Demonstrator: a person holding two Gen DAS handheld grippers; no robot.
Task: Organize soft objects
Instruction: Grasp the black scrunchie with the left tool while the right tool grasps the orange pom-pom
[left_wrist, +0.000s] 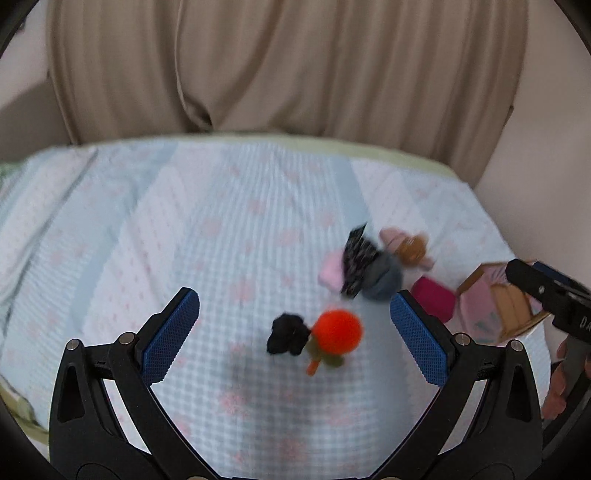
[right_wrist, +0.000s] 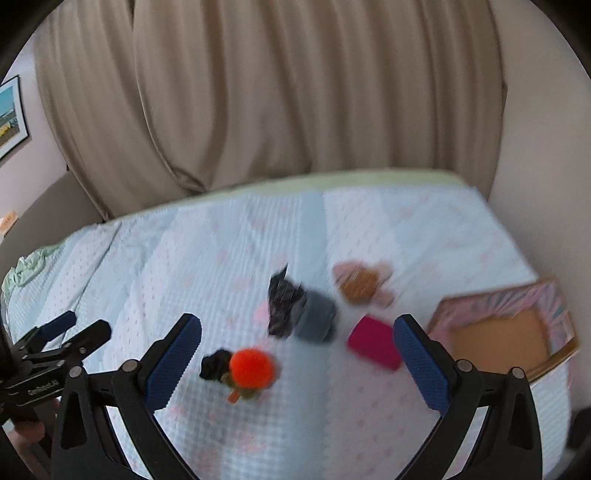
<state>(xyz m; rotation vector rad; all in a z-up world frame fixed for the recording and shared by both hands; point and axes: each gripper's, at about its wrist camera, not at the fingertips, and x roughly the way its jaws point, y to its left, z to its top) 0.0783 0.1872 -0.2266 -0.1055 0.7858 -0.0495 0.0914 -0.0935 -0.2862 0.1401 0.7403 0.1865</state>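
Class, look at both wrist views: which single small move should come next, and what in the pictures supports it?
Probably lower the left gripper onto the orange pompom. Its jaws stand open and empty with the pompom lying between them on the bedspread, and the open box waits empty to the right.

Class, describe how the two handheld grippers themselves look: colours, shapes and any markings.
Both the left gripper and right gripper have black, angular frames with triangular cut-outs and silver pivot pins. Their fingers carry blue, cross-hatched rubbery pads. White lettering marks each black body, too blurred to read. No cables or sleeves show.
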